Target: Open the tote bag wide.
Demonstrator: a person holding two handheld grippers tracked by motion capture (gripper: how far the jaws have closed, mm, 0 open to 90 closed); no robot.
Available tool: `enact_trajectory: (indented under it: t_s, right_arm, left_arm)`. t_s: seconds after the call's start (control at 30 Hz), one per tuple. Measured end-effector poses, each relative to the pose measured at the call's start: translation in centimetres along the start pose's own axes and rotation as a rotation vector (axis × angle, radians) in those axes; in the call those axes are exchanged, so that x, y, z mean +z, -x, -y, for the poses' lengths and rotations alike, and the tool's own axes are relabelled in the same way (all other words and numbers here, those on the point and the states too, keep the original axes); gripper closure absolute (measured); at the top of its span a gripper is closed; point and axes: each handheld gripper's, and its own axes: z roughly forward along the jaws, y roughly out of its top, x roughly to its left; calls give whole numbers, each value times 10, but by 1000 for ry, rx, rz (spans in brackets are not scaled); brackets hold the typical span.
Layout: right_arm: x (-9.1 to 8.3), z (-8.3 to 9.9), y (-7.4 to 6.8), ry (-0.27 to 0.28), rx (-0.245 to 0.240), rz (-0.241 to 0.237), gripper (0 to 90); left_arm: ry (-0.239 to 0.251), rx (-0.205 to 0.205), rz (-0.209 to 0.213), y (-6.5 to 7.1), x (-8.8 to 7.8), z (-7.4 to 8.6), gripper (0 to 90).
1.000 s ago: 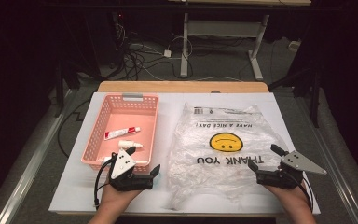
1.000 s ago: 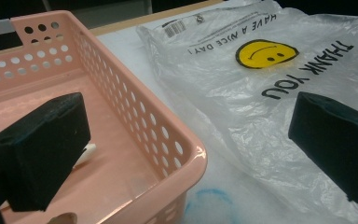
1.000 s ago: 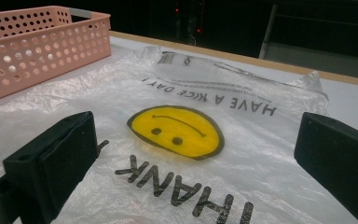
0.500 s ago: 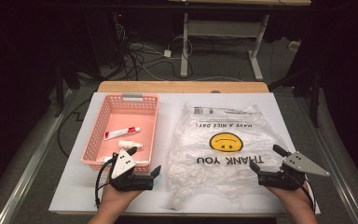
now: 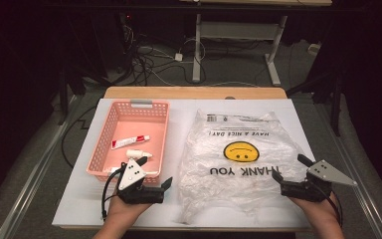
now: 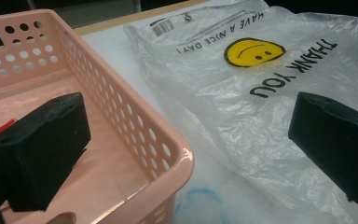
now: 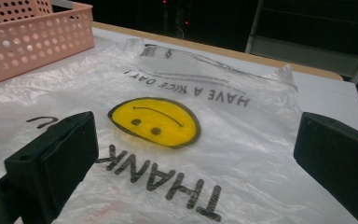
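I see both grippers released: left gripper at the pink basket's near corner, right gripper over the plastic bag (smiley print). Nothing grasped.

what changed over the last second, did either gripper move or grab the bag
The right gripper shifted a little to the person's left, toward the edge of the plastic bag, with its jaws open and holding nothing. The left gripper stayed beside the pink basket, open and empty. The bag, the basket, the toothpaste tube and the small bottle lie as before.
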Motion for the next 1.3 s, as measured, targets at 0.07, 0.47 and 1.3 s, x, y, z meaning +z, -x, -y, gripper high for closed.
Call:
enact_trajectory:
  t_s: [0.07,0.47,1.3]
  right_arm:
    - [-2,1,4,-15,1,17,18]
    - [-19,13,37,-95,74,116,135]
    - [-18,46,51,-345,172,35,799]
  left_arm:
    - [4,0,-4,-1,-2,-1,0]
    - [-18,-45,10,-14,-8,-3,0]
    - [-4,26,48,-6,-2,-14,0]
